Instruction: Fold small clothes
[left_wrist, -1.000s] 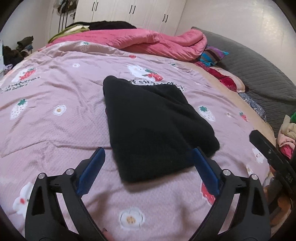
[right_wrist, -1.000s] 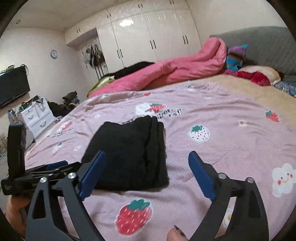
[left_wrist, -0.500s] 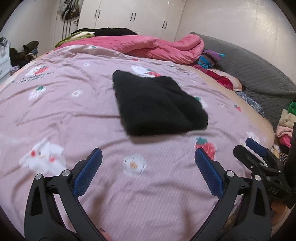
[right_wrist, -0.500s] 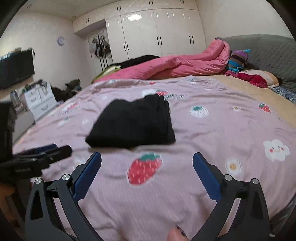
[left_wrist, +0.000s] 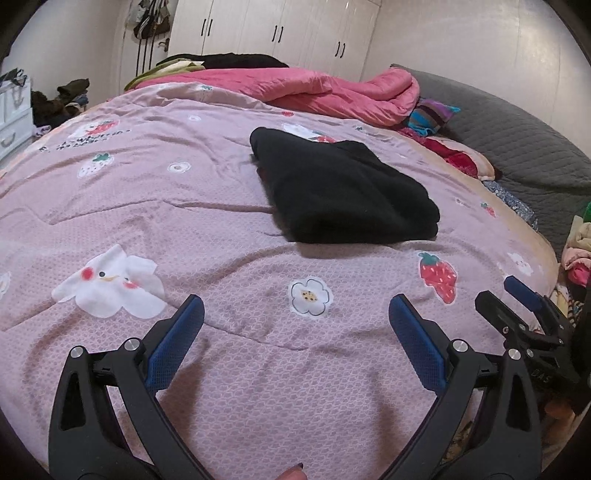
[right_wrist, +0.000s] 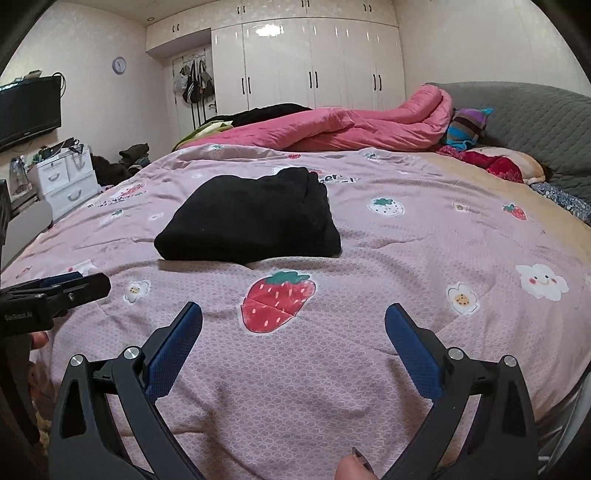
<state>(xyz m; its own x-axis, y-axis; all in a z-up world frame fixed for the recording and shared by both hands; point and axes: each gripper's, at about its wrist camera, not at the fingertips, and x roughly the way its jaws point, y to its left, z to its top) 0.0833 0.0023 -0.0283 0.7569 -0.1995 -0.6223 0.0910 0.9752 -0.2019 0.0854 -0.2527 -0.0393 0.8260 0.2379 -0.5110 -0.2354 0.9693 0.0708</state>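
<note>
A black garment (left_wrist: 343, 192) lies folded into a thick rectangle on the pink strawberry-print bedspread (left_wrist: 184, 206); it also shows in the right wrist view (right_wrist: 251, 218). My left gripper (left_wrist: 295, 325) is open and empty, held over the bedspread well short of the garment. My right gripper (right_wrist: 293, 328) is open and empty, also back from the garment near the bed's front edge. The right gripper shows at the left wrist view's right edge (left_wrist: 524, 310). The left gripper shows at the right wrist view's left edge (right_wrist: 55, 291).
A pink duvet (left_wrist: 332, 92) is bunched at the bed's far side. A grey headboard (left_wrist: 517, 147) and pillows (right_wrist: 498, 162) lie to the right. White wardrobes (right_wrist: 314, 62) line the back wall. Drawers (right_wrist: 66, 181) and a TV (right_wrist: 29, 110) stand left.
Both grippers have pulled back from the folded black garment toward the bed's front edge. The garment stays flat on the bedspread. Both stay open.
</note>
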